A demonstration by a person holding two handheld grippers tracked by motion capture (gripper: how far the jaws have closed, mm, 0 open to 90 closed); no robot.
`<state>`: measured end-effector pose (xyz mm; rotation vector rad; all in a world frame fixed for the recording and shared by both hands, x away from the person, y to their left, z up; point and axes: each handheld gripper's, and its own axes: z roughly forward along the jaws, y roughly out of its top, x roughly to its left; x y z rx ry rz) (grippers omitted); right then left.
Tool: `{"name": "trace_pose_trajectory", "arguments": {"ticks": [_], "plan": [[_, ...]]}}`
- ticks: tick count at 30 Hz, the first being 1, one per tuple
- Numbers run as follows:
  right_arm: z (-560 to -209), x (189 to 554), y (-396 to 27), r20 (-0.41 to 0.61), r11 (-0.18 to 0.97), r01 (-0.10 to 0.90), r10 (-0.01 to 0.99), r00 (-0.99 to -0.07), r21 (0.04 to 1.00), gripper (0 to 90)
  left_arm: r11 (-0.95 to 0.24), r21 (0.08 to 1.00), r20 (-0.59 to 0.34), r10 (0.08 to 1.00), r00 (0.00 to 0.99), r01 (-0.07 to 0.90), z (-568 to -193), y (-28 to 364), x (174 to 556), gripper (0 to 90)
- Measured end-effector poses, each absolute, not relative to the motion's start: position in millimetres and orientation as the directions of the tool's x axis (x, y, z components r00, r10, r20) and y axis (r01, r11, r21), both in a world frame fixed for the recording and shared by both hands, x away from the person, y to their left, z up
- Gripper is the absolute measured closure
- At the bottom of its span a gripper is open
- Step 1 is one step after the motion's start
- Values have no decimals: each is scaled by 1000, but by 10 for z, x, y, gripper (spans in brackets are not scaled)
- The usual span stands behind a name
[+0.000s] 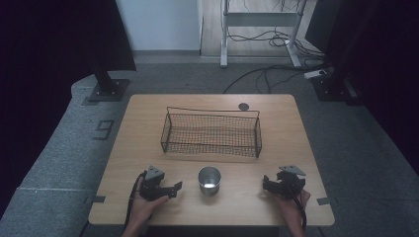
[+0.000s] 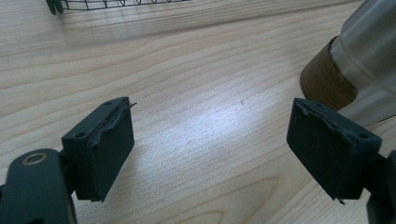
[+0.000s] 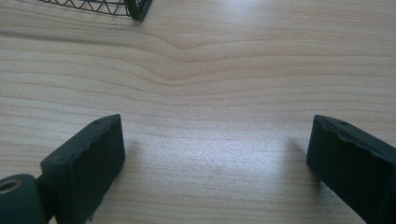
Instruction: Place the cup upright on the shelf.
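Observation:
A shiny metal cup (image 1: 209, 181) stands upright near the table's front edge, between the two grippers. A black wire basket (image 1: 211, 132) sits at the table's middle, behind the cup, and looks empty. My left gripper (image 1: 174, 189) rests low on the table left of the cup, held by a hand, its jaws open and empty (image 2: 210, 149). In the left gripper view the cup (image 2: 359, 60) rises just past the right jaw, apart from it. My right gripper (image 1: 267, 183) lies right of the cup, open with bare wood between its jaws (image 3: 215, 163).
The wooden table (image 1: 148, 148) has a small dark round disc (image 1: 243, 106) at its far edge behind the basket. The basket's corners show at the top of both gripper views (image 2: 93, 4) (image 3: 135, 9). Stands, cables and grey carpet surround the table.

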<state>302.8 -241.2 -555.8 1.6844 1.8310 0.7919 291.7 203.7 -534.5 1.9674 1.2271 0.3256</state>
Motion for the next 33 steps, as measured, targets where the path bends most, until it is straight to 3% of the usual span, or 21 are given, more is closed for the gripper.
{"name": "trace_pose_trajectory", "arguments": {"ticks": [33], "plan": [[-5551, 3015, -2403, 11, 68, 675, 994, -112, 735, 116, -236, 754, -168, 833, 528, 613, -5204, 2006, 2868, 151]]}}
